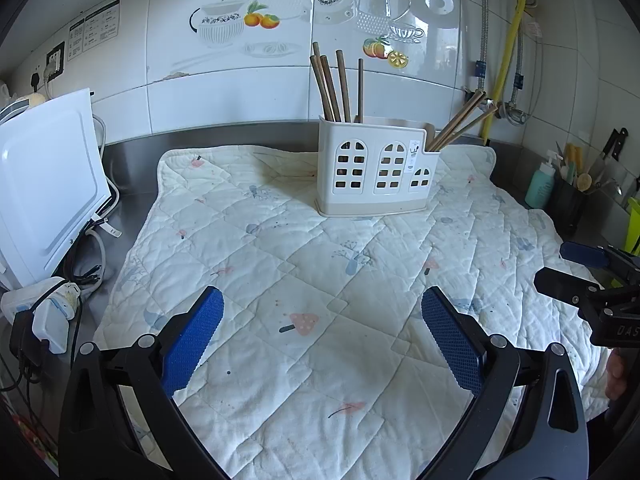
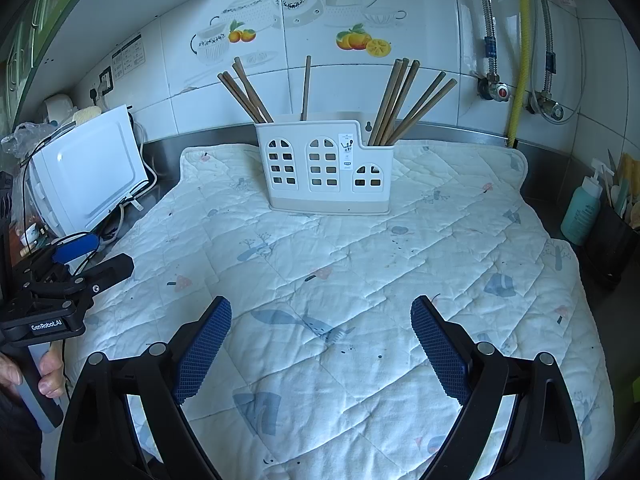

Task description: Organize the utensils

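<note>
1. While both wrist cameras face the same counter, we see a white utensil holder (image 1: 374,172) standing upright on a quilted cloth (image 1: 304,280), toward its far edge near the tiled wall (image 1: 224,92).
2. Our left gripper (image 1: 322,308) hangs above the cloth with its blue pads spread wide apart and nothing between them.
3. Our right gripper (image 2: 321,314) is likewise spread apart and empty above the cloth.
4. In the right wrist view, the left gripper appears at the left edge, with fingers of the hand (image 2: 50,376) around its handle.
5. The left wrist view instead shows the right gripper at its right edge.
6. Brown chopsticks (image 2: 248,94) stand in the holder's tall left section, their long axes near vertical, tops leaning left.
7. A second bundle of chopsticks (image 2: 404,100) sits in the low right section, tops fanning up and rightward.
8. A white microwave (image 2: 90,172) sits left of the cloth.
9. A teal bottle (image 2: 580,212) stands at the right.
</note>
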`<state>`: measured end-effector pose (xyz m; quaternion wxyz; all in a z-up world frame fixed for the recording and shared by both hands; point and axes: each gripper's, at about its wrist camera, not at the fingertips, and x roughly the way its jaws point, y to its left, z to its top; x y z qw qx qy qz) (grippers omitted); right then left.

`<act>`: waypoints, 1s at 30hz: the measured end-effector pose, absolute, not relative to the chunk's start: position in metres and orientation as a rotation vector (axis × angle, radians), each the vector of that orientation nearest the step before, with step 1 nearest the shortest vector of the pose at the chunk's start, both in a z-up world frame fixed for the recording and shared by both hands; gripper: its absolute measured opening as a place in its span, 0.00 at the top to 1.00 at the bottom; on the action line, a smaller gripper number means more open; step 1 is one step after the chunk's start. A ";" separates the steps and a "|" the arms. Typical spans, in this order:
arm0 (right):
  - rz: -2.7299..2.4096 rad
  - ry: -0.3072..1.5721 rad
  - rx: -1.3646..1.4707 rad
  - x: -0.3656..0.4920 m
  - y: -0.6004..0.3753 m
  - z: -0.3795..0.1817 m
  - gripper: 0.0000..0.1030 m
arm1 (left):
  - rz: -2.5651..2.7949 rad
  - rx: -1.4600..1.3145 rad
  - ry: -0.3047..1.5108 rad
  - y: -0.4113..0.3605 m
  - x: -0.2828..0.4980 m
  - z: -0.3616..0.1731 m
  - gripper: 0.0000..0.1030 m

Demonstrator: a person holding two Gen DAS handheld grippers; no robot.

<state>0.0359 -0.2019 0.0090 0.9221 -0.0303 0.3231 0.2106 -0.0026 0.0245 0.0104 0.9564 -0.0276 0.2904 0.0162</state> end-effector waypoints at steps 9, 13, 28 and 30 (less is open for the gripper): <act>0.436 0.663 -0.069 0.036 -0.200 0.009 0.15 | 0.032 -0.059 0.592 0.024 -0.002 0.010 0.05; 0.435 0.665 -0.069 0.037 -0.200 0.009 0.15 | 0.035 -0.063 0.591 0.025 -0.002 0.010 0.05; 0.435 0.668 -0.068 0.038 -0.201 0.008 0.15 | 0.027 -0.066 0.586 0.024 -0.002 0.013 0.05; 0.434 0.666 -0.067 0.039 -0.202 0.008 0.15 | 0.024 -0.065 0.585 0.023 -0.002 0.013 0.05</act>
